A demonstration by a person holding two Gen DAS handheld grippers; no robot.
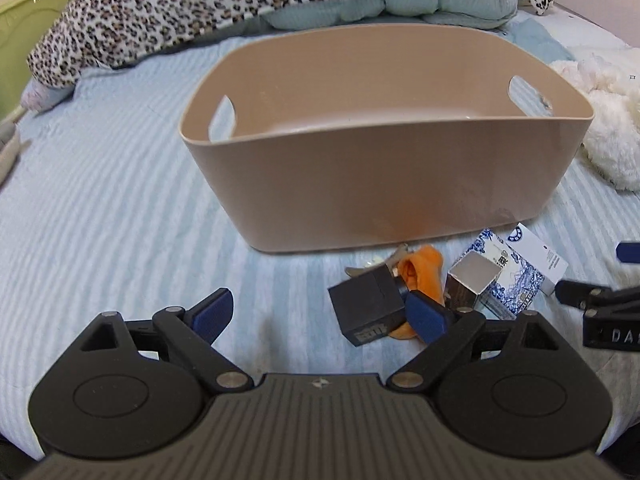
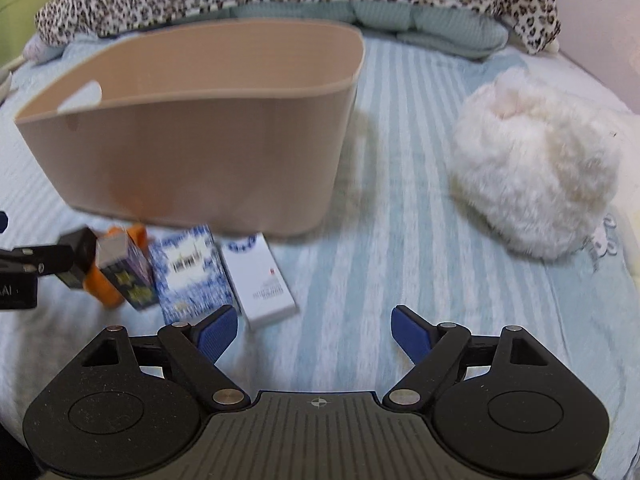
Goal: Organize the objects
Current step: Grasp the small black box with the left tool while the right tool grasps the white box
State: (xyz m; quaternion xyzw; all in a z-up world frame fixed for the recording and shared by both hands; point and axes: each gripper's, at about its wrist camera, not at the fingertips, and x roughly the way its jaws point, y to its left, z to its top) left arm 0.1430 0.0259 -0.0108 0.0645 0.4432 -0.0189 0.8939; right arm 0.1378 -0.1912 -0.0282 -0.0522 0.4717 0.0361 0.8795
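Note:
A beige plastic tub (image 1: 400, 176) with handle holes stands on the striped bed; it also shows in the right wrist view (image 2: 200, 152). In front of it lie a black box (image 1: 368, 304), an orange-handled tool (image 1: 424, 272), a silver-topped box (image 1: 472, 284), a blue-and-white patterned box (image 1: 516, 280) and a white box (image 2: 260, 280). My left gripper (image 1: 320, 312) is open, its right finger (image 1: 428, 316) beside the black box. My right gripper (image 2: 314, 336) is open and empty over bare bedding, right of the boxes.
A white fluffy plush (image 2: 536, 168) lies right of the tub. A leopard-print blanket (image 1: 200, 0) and pale teal pillows (image 1: 400, 8) lie behind it. A green cabinet (image 1: 24, 32) stands at far left. A pale wall (image 2: 600, 20) borders the bed on the right.

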